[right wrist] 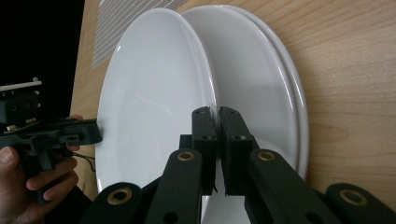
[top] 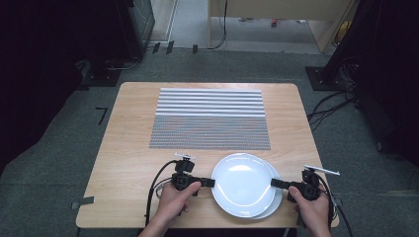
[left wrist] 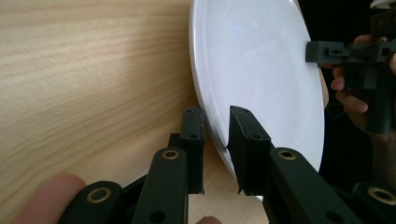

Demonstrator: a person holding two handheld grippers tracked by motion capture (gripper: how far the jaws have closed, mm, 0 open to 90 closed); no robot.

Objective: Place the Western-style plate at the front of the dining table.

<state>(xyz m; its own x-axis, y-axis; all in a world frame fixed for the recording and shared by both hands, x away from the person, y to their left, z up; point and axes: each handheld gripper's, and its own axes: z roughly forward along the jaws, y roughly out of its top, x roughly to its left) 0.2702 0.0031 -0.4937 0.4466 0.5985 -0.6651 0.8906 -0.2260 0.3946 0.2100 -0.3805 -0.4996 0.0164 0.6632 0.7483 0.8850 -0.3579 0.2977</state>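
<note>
A white top plate (top: 242, 182) (left wrist: 257, 60) (right wrist: 154, 93) hangs a little above and to the left of the white plates under it (top: 276, 200) (right wrist: 266, 93), near the table's front edge. My left gripper (top: 213, 182) (left wrist: 216, 126) is shut on the top plate's left rim, one jaw over it and one beneath. On the opposite side, my right gripper (top: 272, 183) (right wrist: 218, 123) is shut on the right rim, jaws almost together. Each gripper view shows the other gripper across the plate: the right gripper (left wrist: 310, 51) and the left gripper (right wrist: 95, 133).
A grey striped placemat (top: 210, 118) (right wrist: 116, 18) lies flat on the middle and far part of the wooden table (top: 128, 148). Cables trail from both grippers toward the front edge. Dark equipment and floor cables surround the table.
</note>
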